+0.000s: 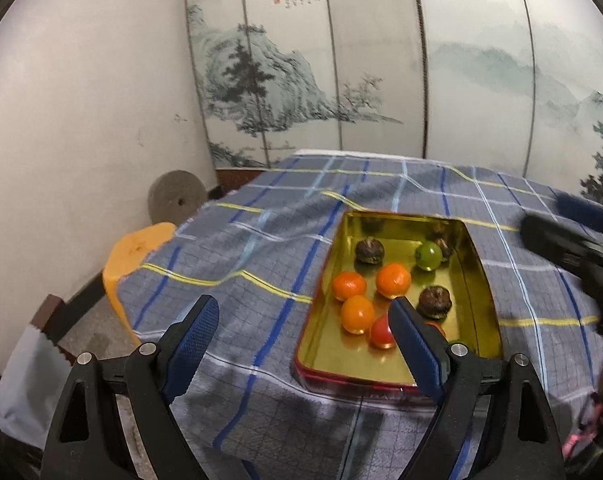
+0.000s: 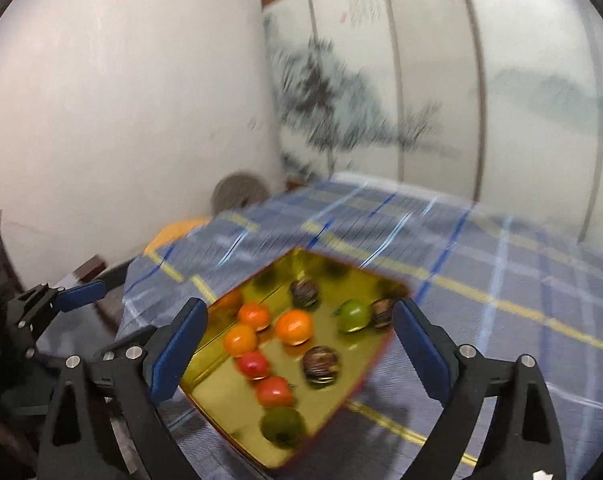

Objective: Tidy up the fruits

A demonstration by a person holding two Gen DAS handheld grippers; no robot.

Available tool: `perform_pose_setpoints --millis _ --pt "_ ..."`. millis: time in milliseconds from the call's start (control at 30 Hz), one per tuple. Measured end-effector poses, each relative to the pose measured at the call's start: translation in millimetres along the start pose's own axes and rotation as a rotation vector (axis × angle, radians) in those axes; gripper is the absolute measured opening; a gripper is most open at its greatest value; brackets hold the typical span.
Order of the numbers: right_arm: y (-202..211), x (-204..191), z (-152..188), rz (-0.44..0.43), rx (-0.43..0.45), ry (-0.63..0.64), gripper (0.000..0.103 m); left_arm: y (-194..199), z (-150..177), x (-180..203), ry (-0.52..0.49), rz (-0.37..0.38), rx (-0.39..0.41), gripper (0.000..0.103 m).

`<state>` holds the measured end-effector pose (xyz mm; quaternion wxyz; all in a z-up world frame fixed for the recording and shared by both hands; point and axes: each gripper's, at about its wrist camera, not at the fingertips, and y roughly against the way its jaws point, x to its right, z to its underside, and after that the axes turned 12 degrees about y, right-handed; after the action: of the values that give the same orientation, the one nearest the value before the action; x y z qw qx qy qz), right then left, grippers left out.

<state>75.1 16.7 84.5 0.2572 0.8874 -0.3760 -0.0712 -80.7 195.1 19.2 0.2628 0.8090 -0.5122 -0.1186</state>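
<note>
A gold tin tray [image 1: 481, 280] [image 2: 221, 396] with a red rim lies on the checked tablecloth. Inside are orange fruits [image 1: 393, 279] [image 2: 294, 326], red fruits [image 1: 381, 332] [image 2: 273, 391], green fruits [image 1: 428, 255] [image 2: 354, 315] and dark brown fruits [image 1: 369, 250] [image 2: 320, 365]. My left gripper [image 1: 303, 310] hangs open above the tray's near left corner, nothing between its fingers. My right gripper [image 2: 299, 314] is open above the tray and holds nothing. The right gripper [image 1: 569, 240] also shows at the right edge of the left wrist view; the left gripper [image 2: 73, 292] shows at the left of the right wrist view.
The blue-grey checked tablecloth [image 1: 261, 248] [image 2: 501, 280] covers the table and is wrinkled left of the tray. An orange stool [image 1: 137, 252] and a round grey stone disc [image 1: 176, 196] stand by the white wall. A painted folding screen [image 1: 341, 60] is behind the table.
</note>
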Motion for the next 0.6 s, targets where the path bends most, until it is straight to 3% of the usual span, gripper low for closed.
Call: perform_pose_setpoints --millis 67,233,600 --pt "21 0 1 0.058 0.037 0.016 0.101 6 -6 0 0.02 -0.002 0.008 0.091" --pt "61 1 7 0.124 0.089 0.039 0.103 26 -20 -2 0.059 0.027 0.036 0.103" --pt "90 -5 16 0.132 0.106 0.05 0.103 84 -40 -1 0.067 0.12 0.171 0.103"
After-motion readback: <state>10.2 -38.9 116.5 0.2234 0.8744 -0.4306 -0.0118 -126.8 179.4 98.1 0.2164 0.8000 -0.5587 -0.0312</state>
